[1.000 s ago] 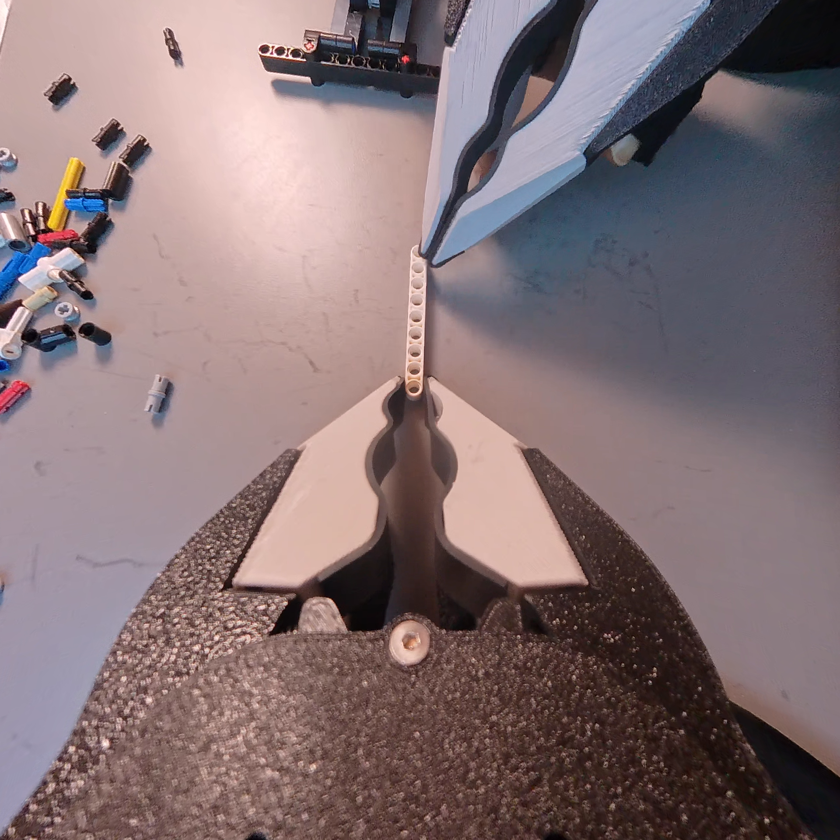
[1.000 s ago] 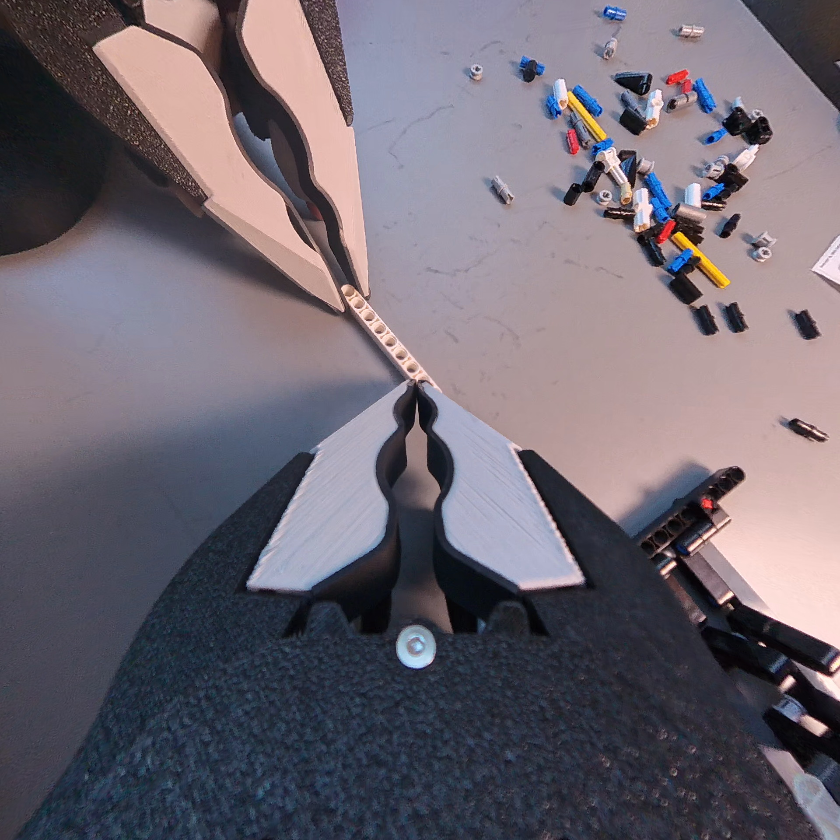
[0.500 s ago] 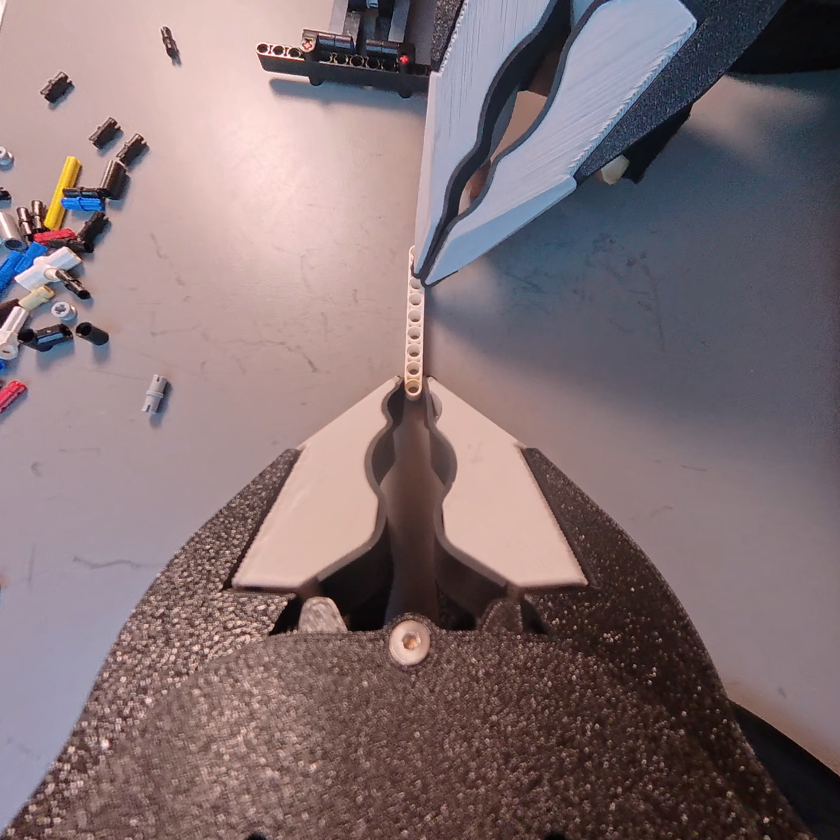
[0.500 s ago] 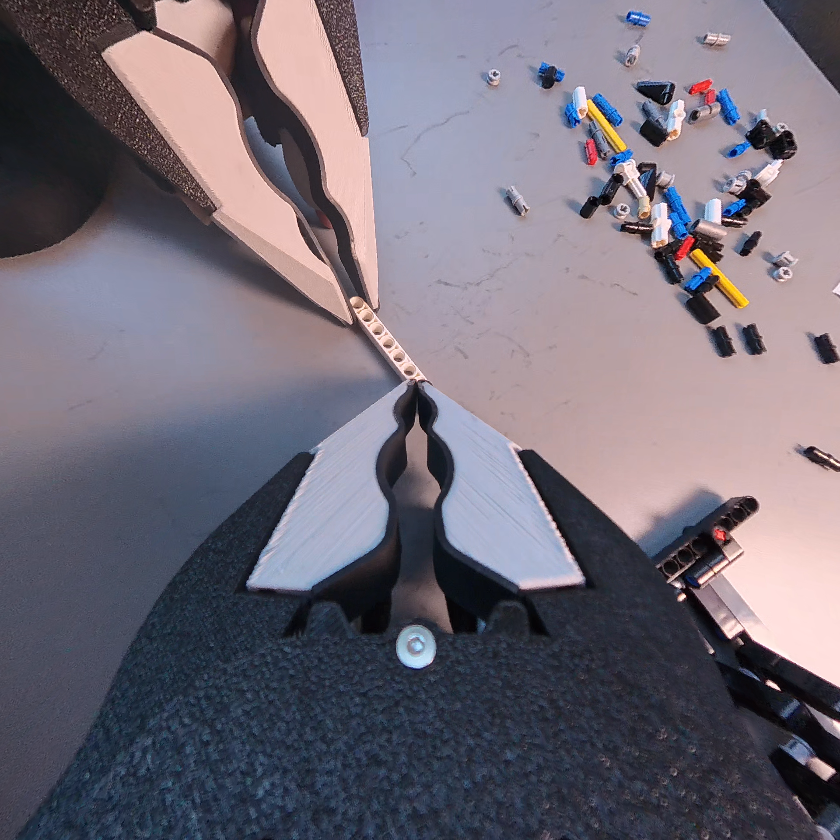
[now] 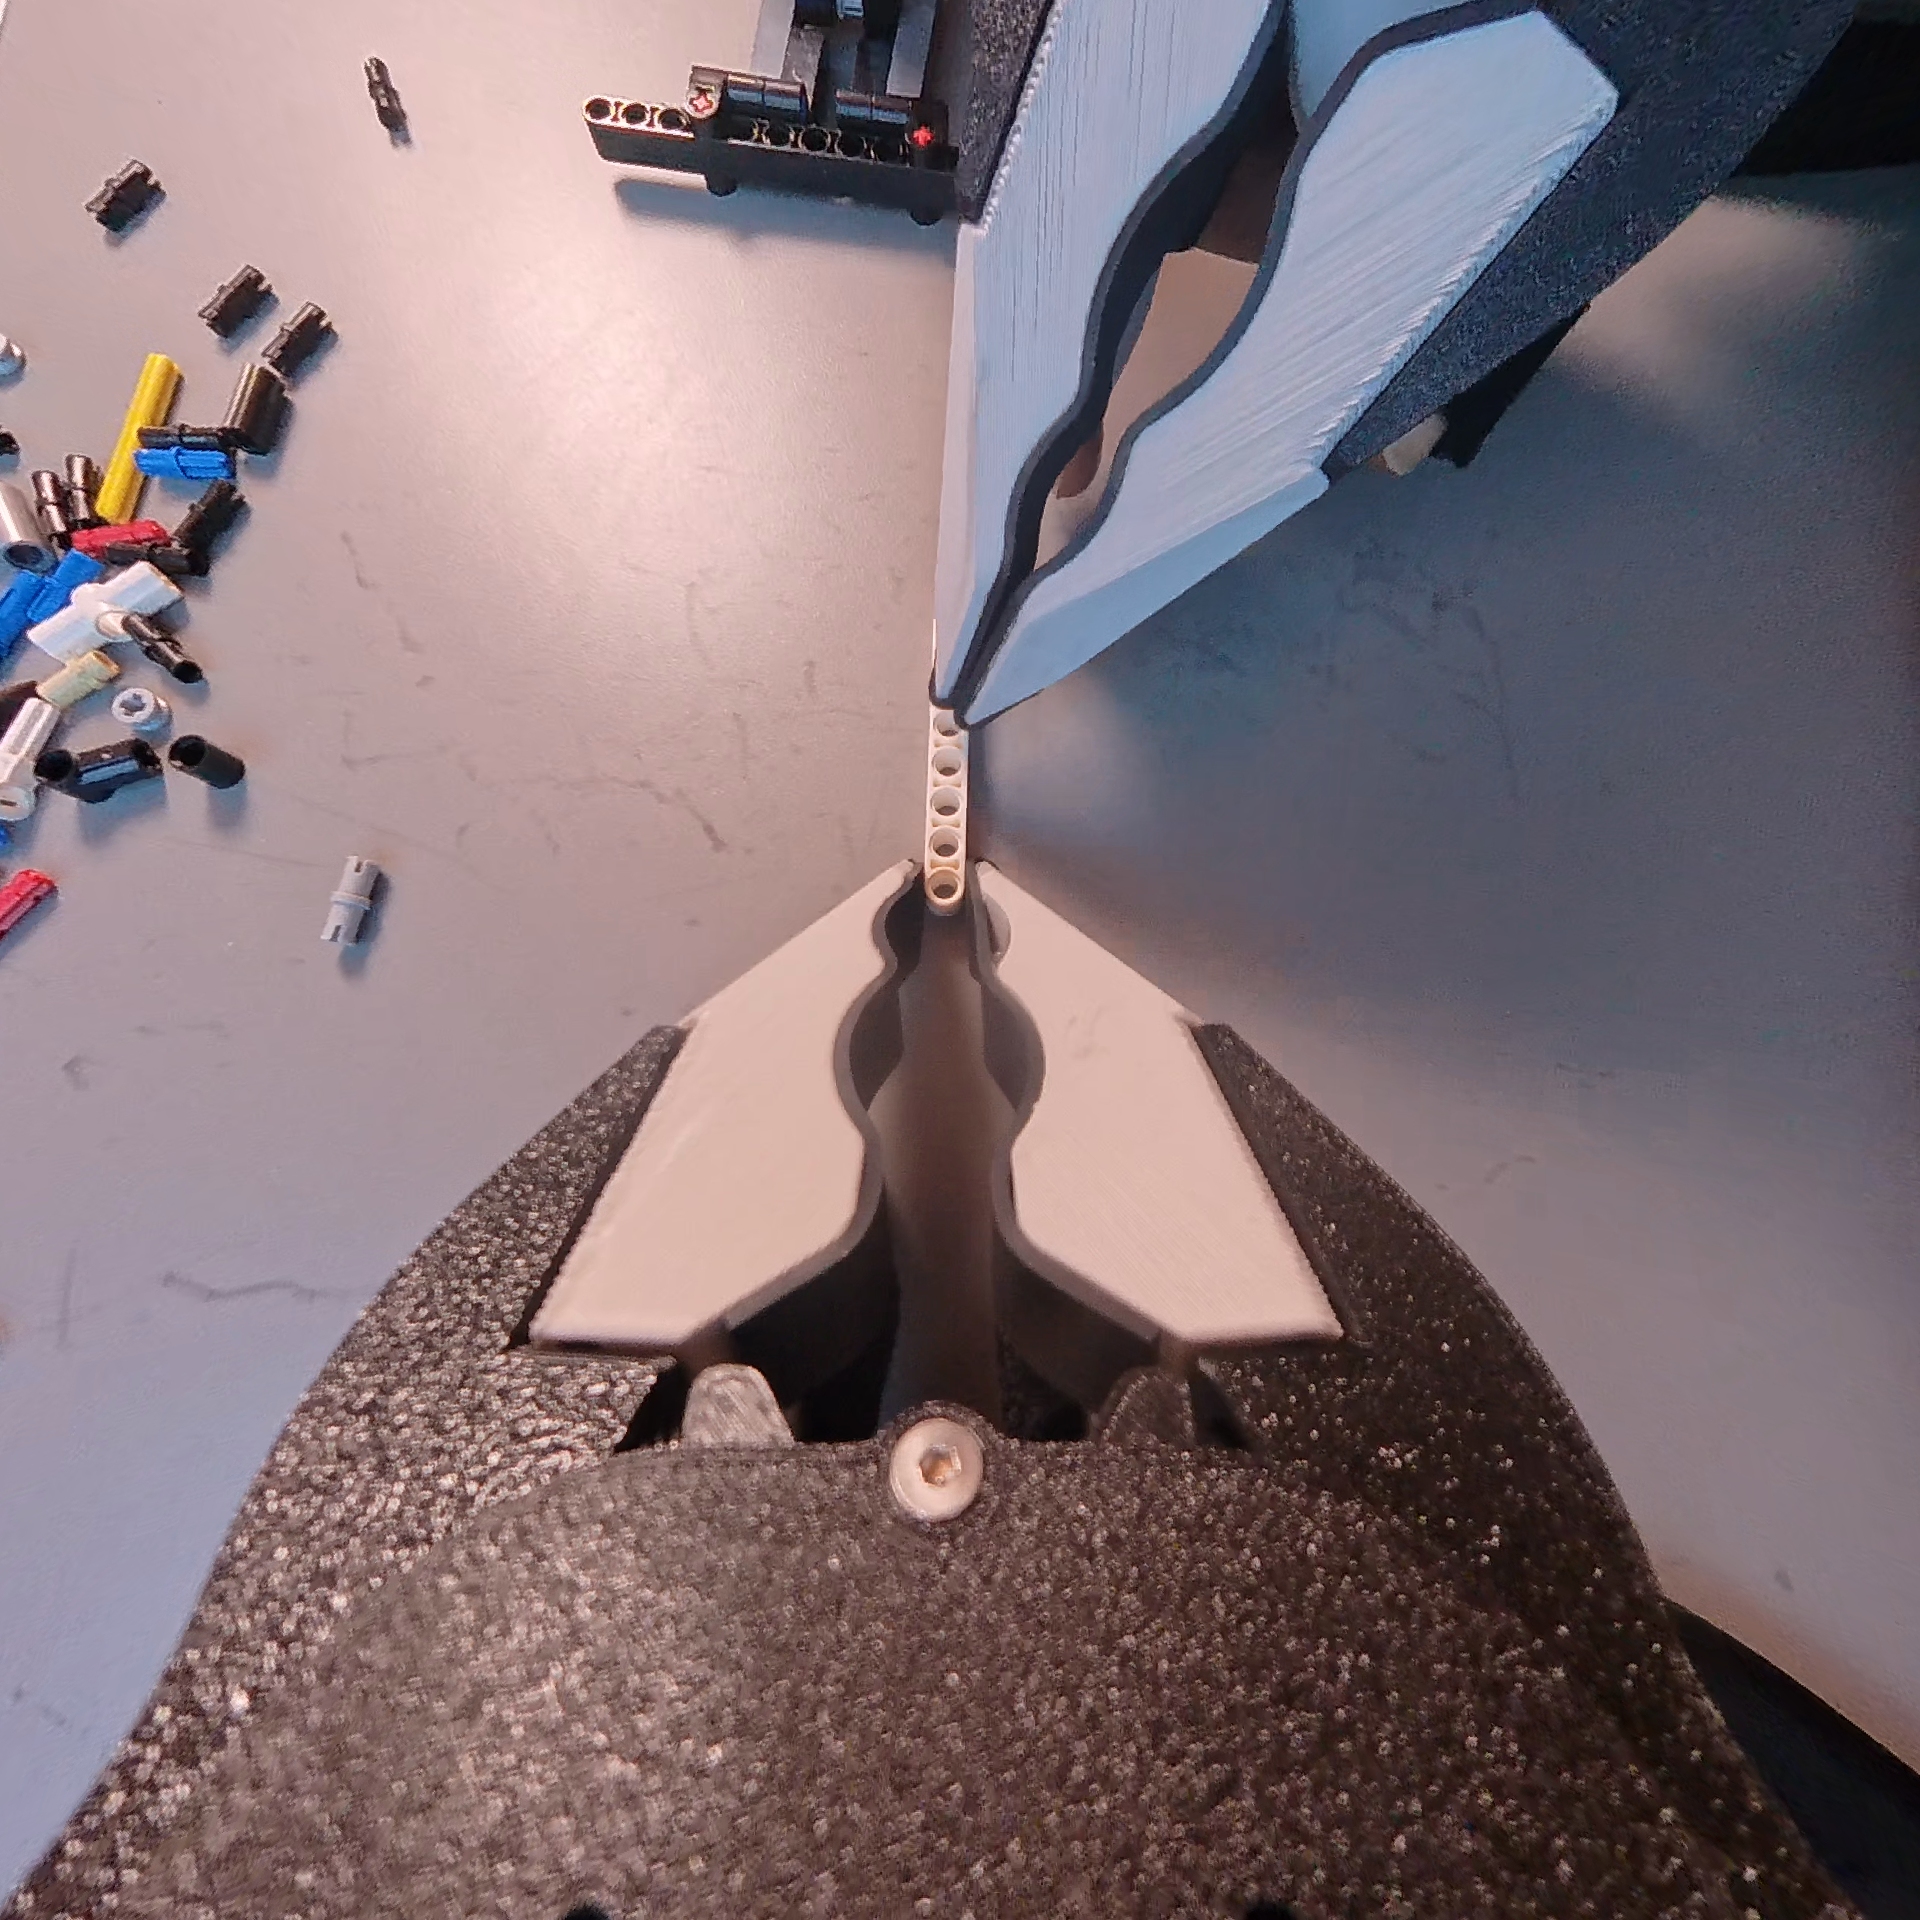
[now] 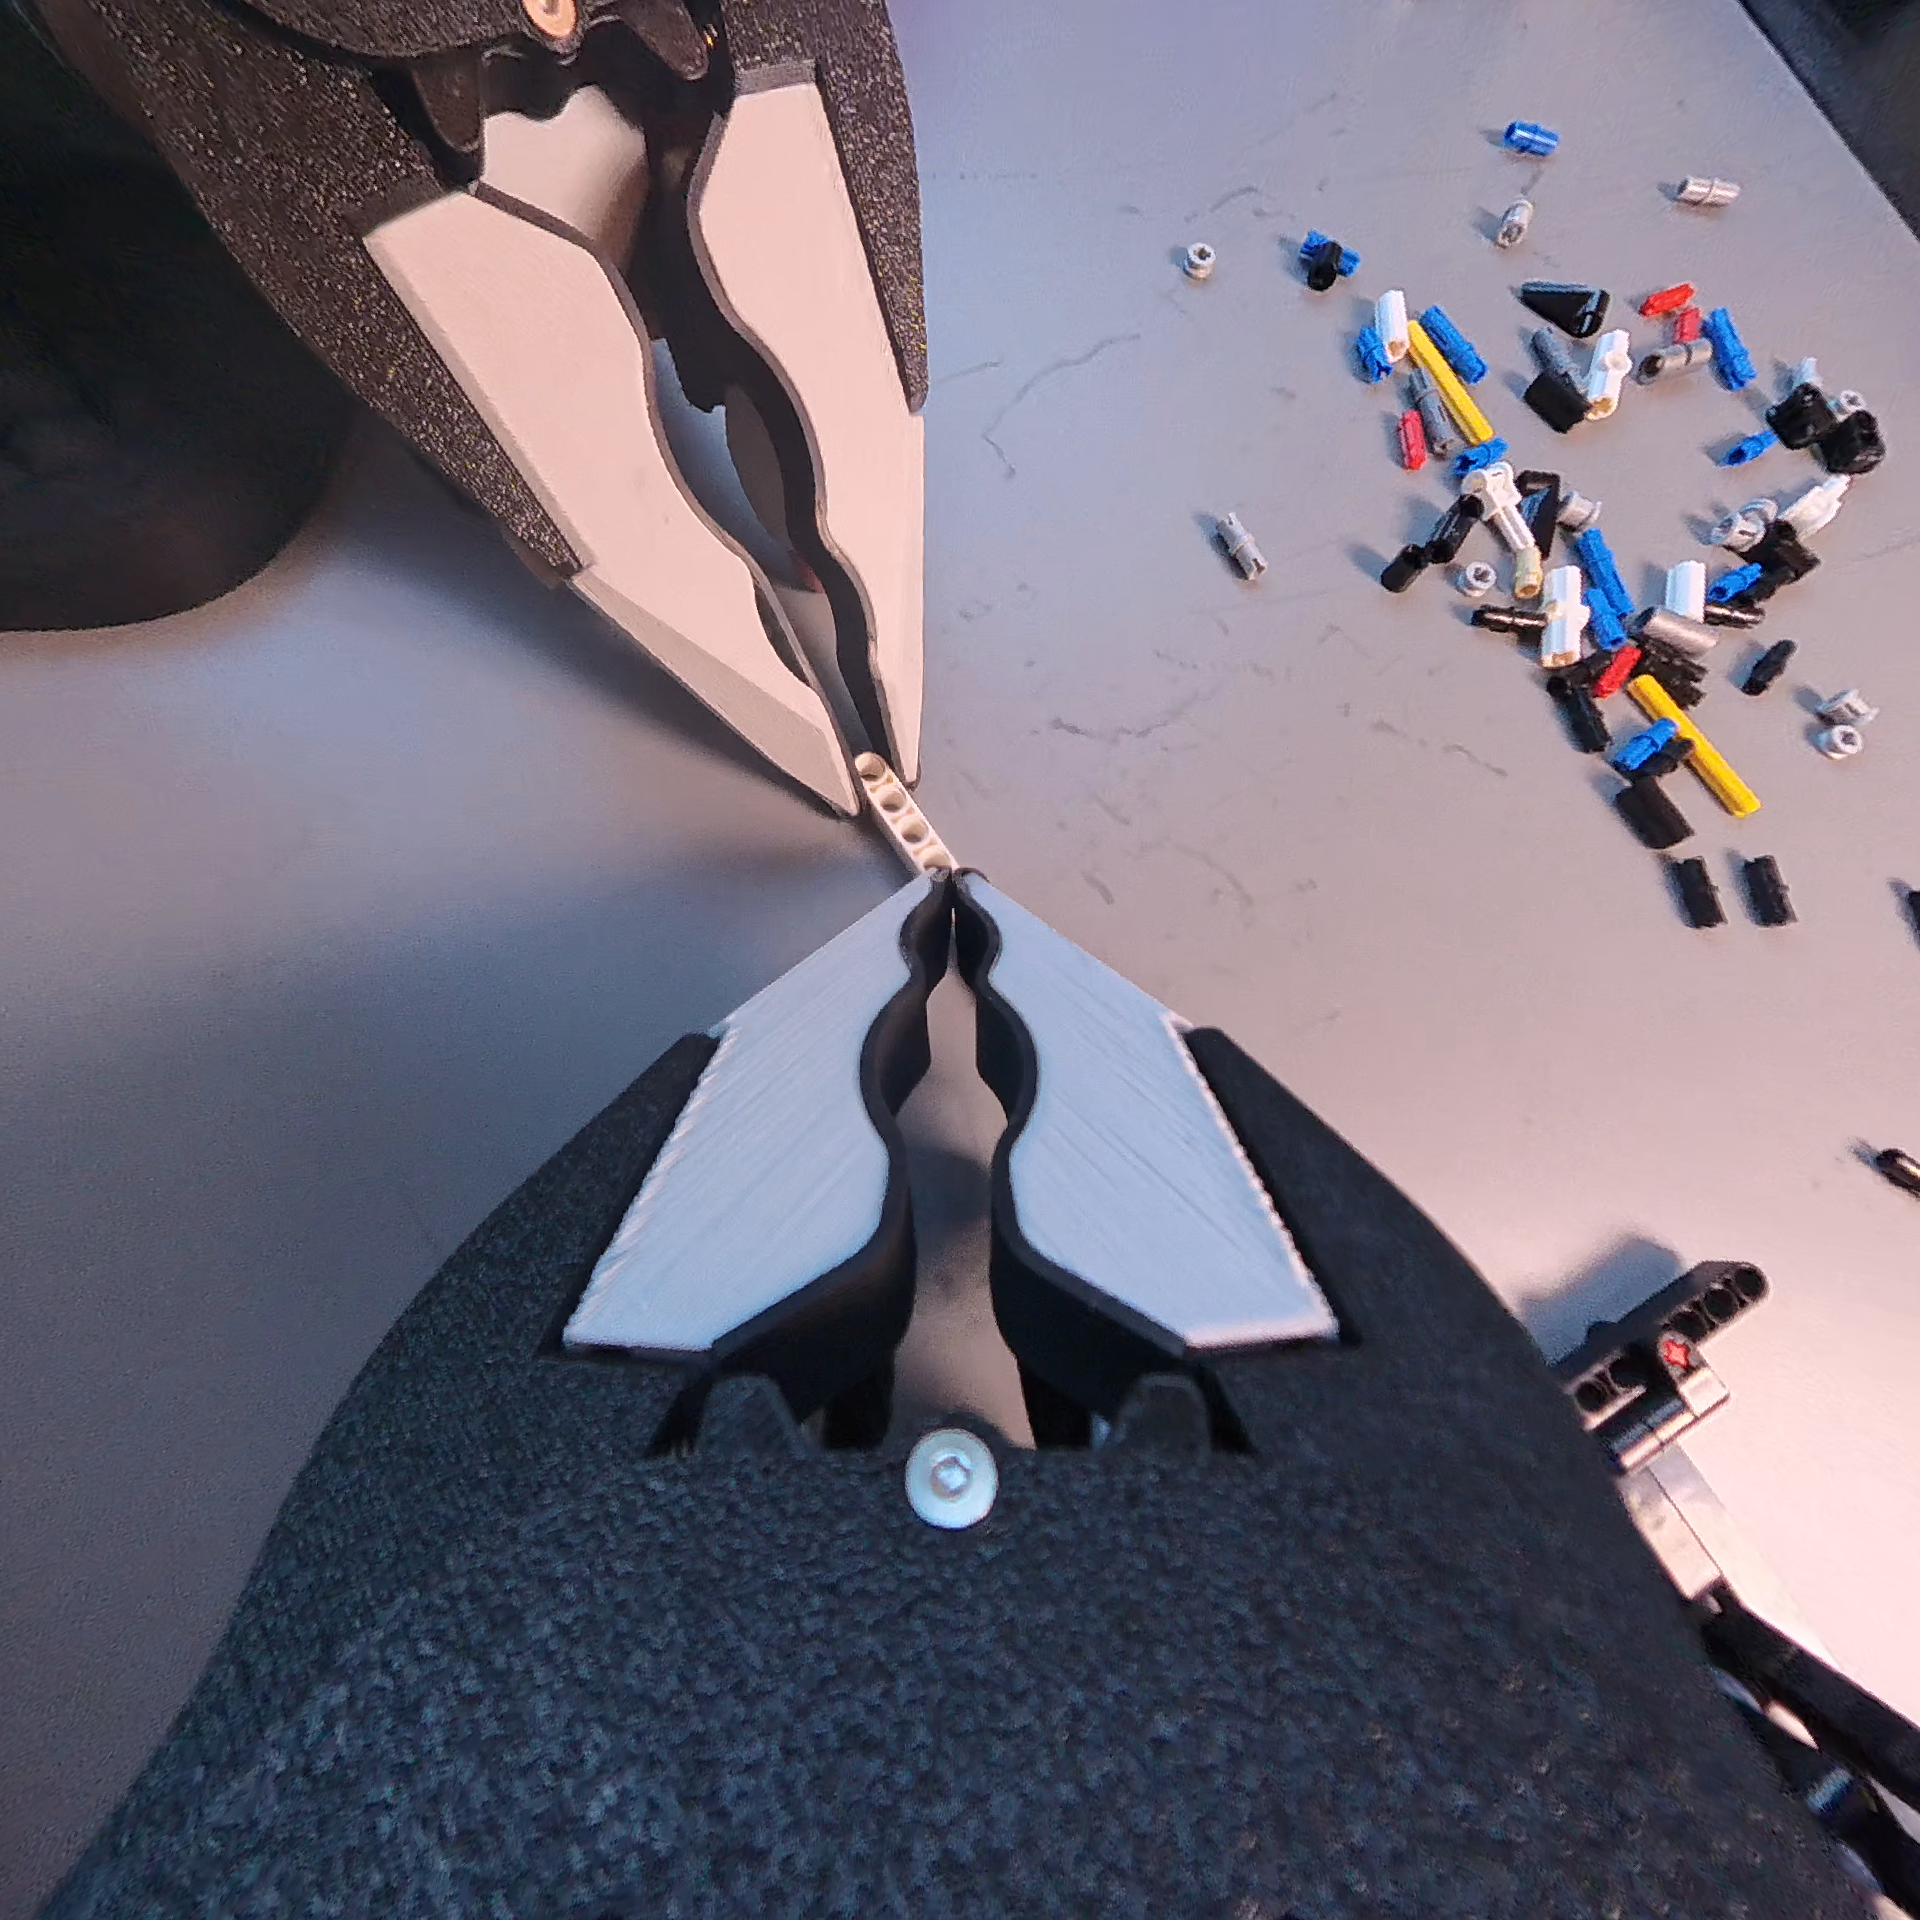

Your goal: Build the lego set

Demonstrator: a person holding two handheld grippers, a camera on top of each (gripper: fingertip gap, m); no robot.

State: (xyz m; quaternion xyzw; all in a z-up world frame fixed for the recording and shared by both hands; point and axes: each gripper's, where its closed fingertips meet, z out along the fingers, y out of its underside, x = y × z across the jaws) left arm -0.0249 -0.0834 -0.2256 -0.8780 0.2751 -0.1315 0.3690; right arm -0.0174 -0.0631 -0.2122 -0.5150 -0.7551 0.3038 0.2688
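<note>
A thin white lego beam with holes (image 5: 947, 795) is held in the air between my two grippers. My left gripper (image 5: 945, 891) is shut on its near end. My right gripper (image 5: 954, 715) comes in from the upper right and is shut on the beam farther along. In the right wrist view, my right gripper (image 6: 951, 878) pinches the beam (image 6: 902, 812), and the left gripper (image 6: 878, 784) holds the other end from the upper left. Only a short piece of beam shows between the tips. The partly built black assembly (image 5: 790, 130) lies on the table behind.
A pile of small loose pieces in black, blue, yellow, red and white (image 5: 114, 540) lies at the left, and shows at the upper right in the right wrist view (image 6: 1610, 520). A single grey pin (image 5: 351, 899) lies apart. The black assembly also shows in that view (image 6: 1652, 1351). The grey table (image 5: 1455, 935) lies beneath. Only a small space, under 4 cm, lies between the two pairs of fingers.
The two grippers have come closer together. My right gripper has moved along the beam toward the left one, so less of the beam shows between the tips.
</note>
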